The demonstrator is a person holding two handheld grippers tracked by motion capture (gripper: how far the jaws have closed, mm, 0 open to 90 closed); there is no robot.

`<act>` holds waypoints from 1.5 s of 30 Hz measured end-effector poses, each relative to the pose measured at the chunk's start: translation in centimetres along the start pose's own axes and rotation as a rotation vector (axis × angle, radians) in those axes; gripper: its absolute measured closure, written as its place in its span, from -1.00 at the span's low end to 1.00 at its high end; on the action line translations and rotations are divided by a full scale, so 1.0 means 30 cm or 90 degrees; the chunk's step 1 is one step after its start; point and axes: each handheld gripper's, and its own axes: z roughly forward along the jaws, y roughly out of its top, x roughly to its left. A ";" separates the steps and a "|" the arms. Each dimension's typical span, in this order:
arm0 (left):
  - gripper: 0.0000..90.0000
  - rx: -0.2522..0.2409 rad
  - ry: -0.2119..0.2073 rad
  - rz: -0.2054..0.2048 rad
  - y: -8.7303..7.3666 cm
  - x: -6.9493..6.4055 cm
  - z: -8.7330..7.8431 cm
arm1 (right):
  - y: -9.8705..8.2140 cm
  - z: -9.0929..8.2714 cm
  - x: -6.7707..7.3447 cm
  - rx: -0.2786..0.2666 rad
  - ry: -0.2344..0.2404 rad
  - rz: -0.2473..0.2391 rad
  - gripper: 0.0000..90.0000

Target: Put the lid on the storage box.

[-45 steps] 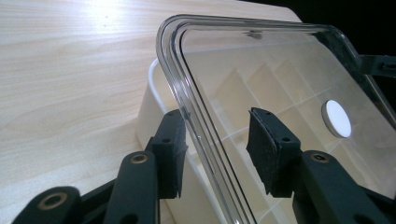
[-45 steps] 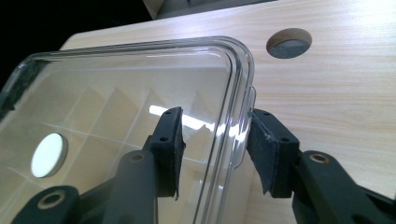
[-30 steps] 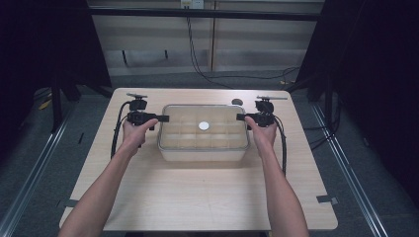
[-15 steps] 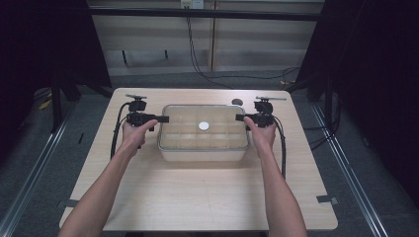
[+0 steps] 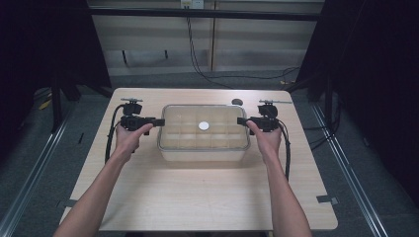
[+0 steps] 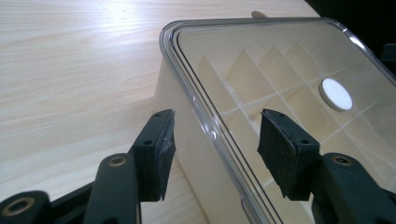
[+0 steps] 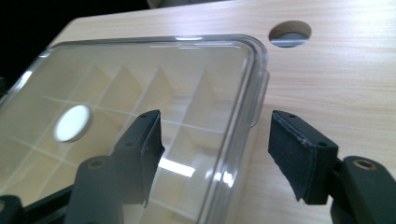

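Clear lidded box, L tongs & R tongs just opening, astride rim, pads off, cable hole in R gripper view.

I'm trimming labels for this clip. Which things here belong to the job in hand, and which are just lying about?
In the job:
clear lidded box
left hand-held gripper, jaws just opened, astride the lid's rim
right hand-held gripper, likewise

Lying about:
table
round hole in the tabletop
cables on the floor
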 end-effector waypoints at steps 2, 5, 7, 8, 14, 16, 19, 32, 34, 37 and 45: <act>0.00 0.001 0.001 0.007 -0.006 -0.009 -0.014 | -0.010 -0.021 0.007 -0.008 0.008 -0.008 -0.24; 0.00 -0.001 0.004 0.015 -0.020 -0.023 -0.045 | -0.020 -0.043 0.015 -0.009 0.016 -0.028 -0.25; 0.08 -0.011 -0.006 0.006 -0.033 -0.027 -0.064 | -0.027 -0.063 0.024 -0.010 0.018 -0.032 -0.24; 0.07 -0.014 -0.001 0.009 -0.039 -0.030 -0.071 | -0.031 -0.072 0.027 -0.006 0.013 -0.031 -0.23; 0.07 -0.020 0.009 0.041 -0.073 -0.048 -0.132 | -0.066 -0.131 0.037 -0.015 0.037 -0.049 -0.18; 0.07 -0.026 0.010 0.049 -0.088 -0.056 -0.151 | -0.082 -0.152 0.042 -0.017 0.037 -0.057 -0.16; 0.07 -0.024 0.013 0.063 -0.117 -0.064 -0.178 | -0.109 -0.186 0.050 -0.026 0.049 -0.064 -0.13; -0.14 -0.017 0.035 0.087 -0.234 -0.081 -0.291 | -0.243 -0.332 0.070 -0.049 0.088 -0.097 -0.19; -0.15 -0.015 0.039 0.092 -0.246 -0.087 -0.300 | -0.261 -0.349 0.074 -0.054 0.092 -0.095 -0.20; -0.19 -0.017 0.036 0.091 -0.272 -0.096 -0.315 | -0.292 -0.375 0.080 -0.060 0.086 -0.104 -0.23; -0.32 0.000 0.038 0.096 -0.371 -0.122 -0.349 | -0.385 -0.403 0.076 -0.048 0.065 -0.099 -0.30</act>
